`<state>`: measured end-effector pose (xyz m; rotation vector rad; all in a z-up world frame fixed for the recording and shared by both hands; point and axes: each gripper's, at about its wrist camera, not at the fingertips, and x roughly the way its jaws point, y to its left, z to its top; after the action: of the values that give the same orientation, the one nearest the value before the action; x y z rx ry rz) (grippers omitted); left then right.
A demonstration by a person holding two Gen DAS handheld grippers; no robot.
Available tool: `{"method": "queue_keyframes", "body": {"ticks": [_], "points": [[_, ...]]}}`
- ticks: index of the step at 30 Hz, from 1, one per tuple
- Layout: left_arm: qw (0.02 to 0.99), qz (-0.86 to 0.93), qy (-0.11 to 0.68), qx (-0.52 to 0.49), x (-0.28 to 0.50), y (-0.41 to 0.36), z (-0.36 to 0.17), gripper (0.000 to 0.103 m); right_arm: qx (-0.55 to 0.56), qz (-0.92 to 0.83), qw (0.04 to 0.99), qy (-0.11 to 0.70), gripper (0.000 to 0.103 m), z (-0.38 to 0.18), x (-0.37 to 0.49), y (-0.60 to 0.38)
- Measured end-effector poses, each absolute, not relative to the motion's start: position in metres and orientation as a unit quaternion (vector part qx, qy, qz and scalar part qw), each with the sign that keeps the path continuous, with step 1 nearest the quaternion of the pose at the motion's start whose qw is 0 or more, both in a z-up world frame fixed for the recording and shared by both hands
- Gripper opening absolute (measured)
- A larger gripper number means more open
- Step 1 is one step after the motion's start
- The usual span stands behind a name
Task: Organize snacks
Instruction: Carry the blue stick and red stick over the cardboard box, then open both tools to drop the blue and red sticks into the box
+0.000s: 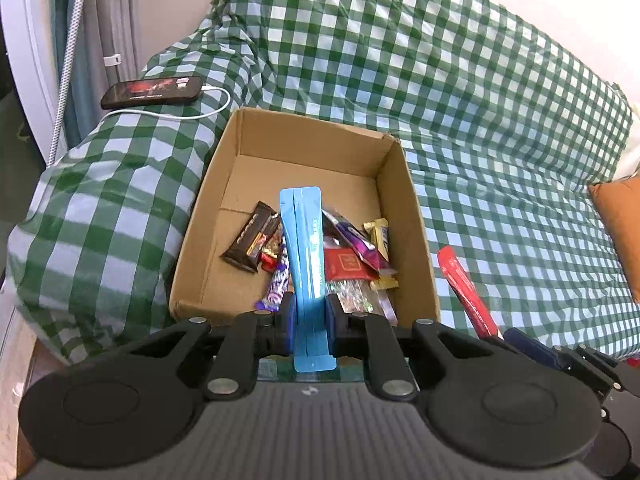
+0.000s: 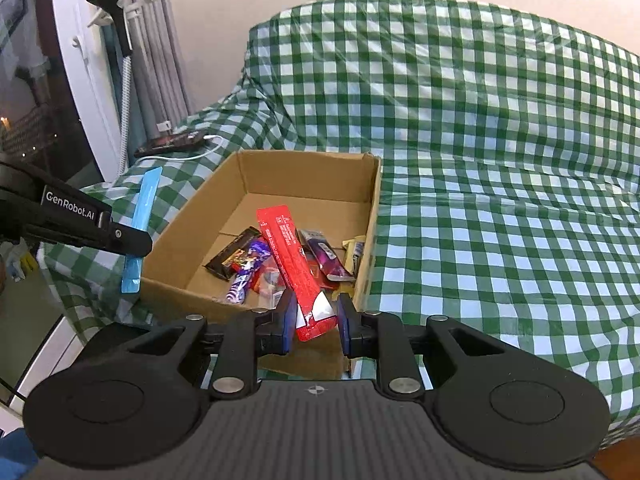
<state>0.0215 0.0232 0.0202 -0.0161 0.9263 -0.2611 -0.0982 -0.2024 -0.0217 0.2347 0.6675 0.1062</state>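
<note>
Snacks lie heaped in the cardboard box (image 1: pixel 394 216) on the checked cover. The left gripper (image 1: pixel 310 312) pinches a blue packet (image 1: pixel 306 240) edgewise; the right gripper (image 2: pixel 314 318) holds a red packet (image 2: pixel 292 256), jaws looser. Advisable: lower each packet inside the box walls before releasing.

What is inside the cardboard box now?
The box holds loose snacks: a dark bar, a purple-white candy, a red packet, a purple packet, gold sweets. The held blue pack covers some.
</note>
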Motion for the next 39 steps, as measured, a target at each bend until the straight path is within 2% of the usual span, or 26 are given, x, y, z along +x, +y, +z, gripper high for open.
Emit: {"method": "queue_keyframes", "body": {"ticks": [17, 27, 29, 30, 31, 32, 34, 39], "points": [[0.870, -0.115, 0.478, 0.033, 0.144, 0.008, -0.026, 0.016, 0.122, 0.056, 0.918, 0.373, 0.024, -0.055, 0.024, -0.195], [0.864, -0.109, 0.487, 0.065, 0.185, -0.004, -0.053, 0.018, 0.130, 0.040, 0.908, 0.395, 0.025, -0.084, 0.074, -0.195], [0.866, -0.103, 0.483, 0.074, 0.190, -0.006, -0.055, 0.029, 0.141, 0.040, 0.905, 0.400, 0.029, -0.088, 0.081, -0.196], [0.867, -0.100, 0.482, 0.078, 0.191, -0.007, -0.054, 0.058, 0.148, 0.038, 0.902, 0.403, 0.034, -0.089, 0.084, -0.197], [0.870, -0.092, 0.478, 0.082, 0.192, -0.007, -0.053, 0.093, 0.154, 0.034, 0.900, 0.406, 0.053, -0.089, 0.087, -0.198], [0.874, -0.085, 0.471, 0.084, 0.191, -0.006, -0.051, 0.103, 0.161, 0.029, 0.899, 0.407, 0.069, -0.088, 0.088, -0.199], [0.884, -0.079, 0.452, 0.085, 0.183, -0.002, -0.046, 0.103, 0.170, 0.026, 0.900, 0.401, 0.076, -0.084, 0.087, -0.200], [0.869, -0.082, 0.480, 0.085, 0.167, 0.002, -0.044, 0.103, 0.161, 0.026, 0.903, 0.398, 0.089, -0.076, 0.067, -0.198]]}}
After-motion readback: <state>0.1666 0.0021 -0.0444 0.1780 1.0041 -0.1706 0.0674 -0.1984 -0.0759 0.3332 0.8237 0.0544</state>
